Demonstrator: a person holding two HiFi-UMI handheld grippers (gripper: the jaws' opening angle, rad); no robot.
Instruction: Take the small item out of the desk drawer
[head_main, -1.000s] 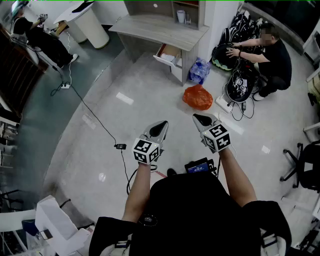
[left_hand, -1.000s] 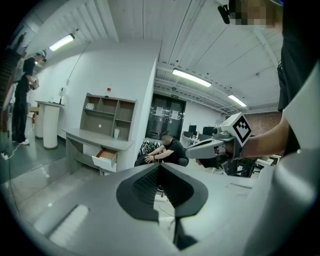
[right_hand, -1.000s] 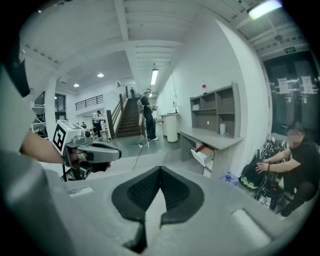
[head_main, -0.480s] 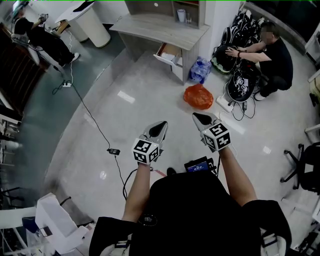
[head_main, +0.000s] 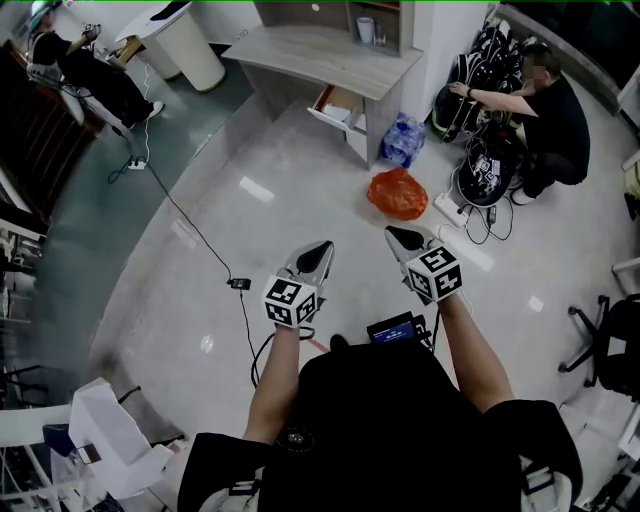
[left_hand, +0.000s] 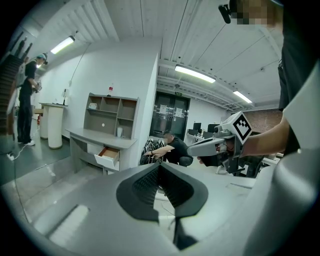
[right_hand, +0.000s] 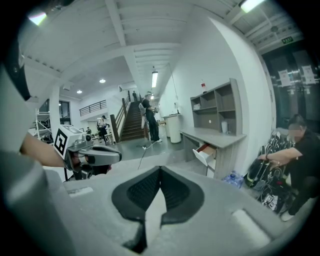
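Far from the open desk drawer (head_main: 338, 108), the left gripper (head_main: 321, 249) and right gripper (head_main: 401, 238) have fingers closed on nothing.

Gray floor (head_main: 300, 170), orange bag (head_main: 396, 193), blue bag (head_main: 402, 139)

Orange bag (head_main: 396, 193) on the floor just ahead of my right hand-held gripper (head_main: 402, 238). Blue bottle pack (head_main: 402, 139) beyond it. Crouching person (head_main: 548, 115) with black bags (head_main: 480, 165) ahead-right. Black cable (head_main: 190, 235) left of my left hand-held gripper (head_main: 320, 250). Office chair (head_main: 608, 335) far right.
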